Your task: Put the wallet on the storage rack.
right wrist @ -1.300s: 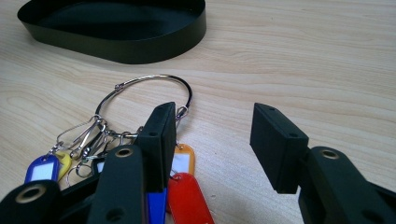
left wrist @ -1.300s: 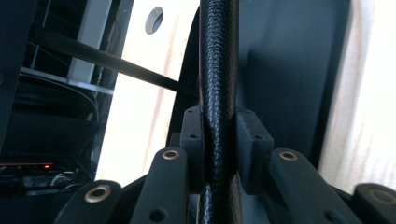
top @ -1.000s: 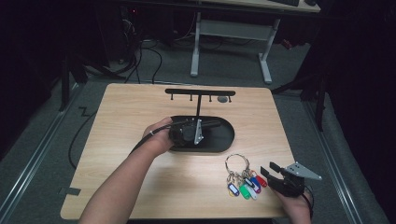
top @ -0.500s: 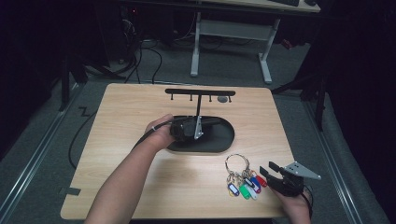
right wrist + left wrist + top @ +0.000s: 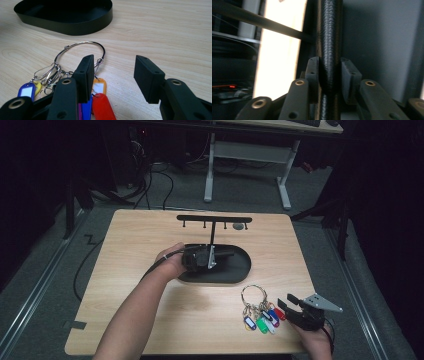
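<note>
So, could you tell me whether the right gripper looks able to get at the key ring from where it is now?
Probably yes: the right gripper is open just beside the key ring on bare table, with nothing between them.

surface: wooden table [image 5: 125, 290] | on it: black oval-based stand [image 5: 235, 270]; key ring with coloured tags [image 5: 260, 312] | small grey object, possibly [image 5: 239, 226]

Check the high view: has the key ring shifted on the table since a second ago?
No. The key ring lies at the same spot near the table's front edge, just below the black stand base, by the open right gripper.
</note>
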The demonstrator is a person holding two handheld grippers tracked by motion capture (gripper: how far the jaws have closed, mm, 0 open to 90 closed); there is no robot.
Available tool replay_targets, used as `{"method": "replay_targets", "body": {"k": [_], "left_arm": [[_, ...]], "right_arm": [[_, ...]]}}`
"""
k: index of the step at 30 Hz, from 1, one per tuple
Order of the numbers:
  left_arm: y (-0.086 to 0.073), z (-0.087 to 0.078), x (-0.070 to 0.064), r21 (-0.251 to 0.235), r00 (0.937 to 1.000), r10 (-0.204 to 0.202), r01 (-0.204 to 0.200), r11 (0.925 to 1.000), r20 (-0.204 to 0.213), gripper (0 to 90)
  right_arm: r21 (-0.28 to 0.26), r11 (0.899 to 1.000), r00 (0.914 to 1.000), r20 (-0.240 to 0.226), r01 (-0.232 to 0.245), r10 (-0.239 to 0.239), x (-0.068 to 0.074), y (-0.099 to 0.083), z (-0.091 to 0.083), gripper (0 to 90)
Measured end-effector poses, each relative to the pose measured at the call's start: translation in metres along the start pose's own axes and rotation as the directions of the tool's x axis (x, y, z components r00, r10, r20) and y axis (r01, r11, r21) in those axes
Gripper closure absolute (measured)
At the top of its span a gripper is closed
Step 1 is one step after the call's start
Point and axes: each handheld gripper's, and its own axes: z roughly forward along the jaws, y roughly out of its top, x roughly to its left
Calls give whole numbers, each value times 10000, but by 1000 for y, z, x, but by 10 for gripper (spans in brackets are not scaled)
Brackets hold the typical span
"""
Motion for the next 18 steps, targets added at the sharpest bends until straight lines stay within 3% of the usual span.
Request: {"method": "replay_targets", "body": {"k": [1,3,9,13,15,16,18], "left_arm": [[1,1,-1,78,9999,-64,63,10000,147,692],[2,5,-3,246,9967,-569,555,9982,571,652],[5,13,-16,516,9917,-812,764,9957,998,567],[5,9,-18,301,9858,-1143,1114,9933,1231,534],[5,4,-19,33,9844,-1341,1346,9909,1142,541],[4,-1,-18,-205,9786,-1674,1710,9851,1194,539],[3,-6,-18,-313,9733,-1985,2032,9786,1150,539]], "right_arm": [[-13,10000,10000,-6,26,-26,0,0,0,511],[-16,10000,10000,-9,-12,12,1,0,0,511],[-26,10000,10000,-29,-21,21,0,0,-1,510],[-7,10000,10000,-13,-43,43,-1,0,-1,509],[-7,10000,10000,-11,-28,28,-1,0,0,509],[-7,10000,10000,-14,-21,21,0,0,0,509],[15,10000,10000,-15,6,-6,0,1,0,510]]}}
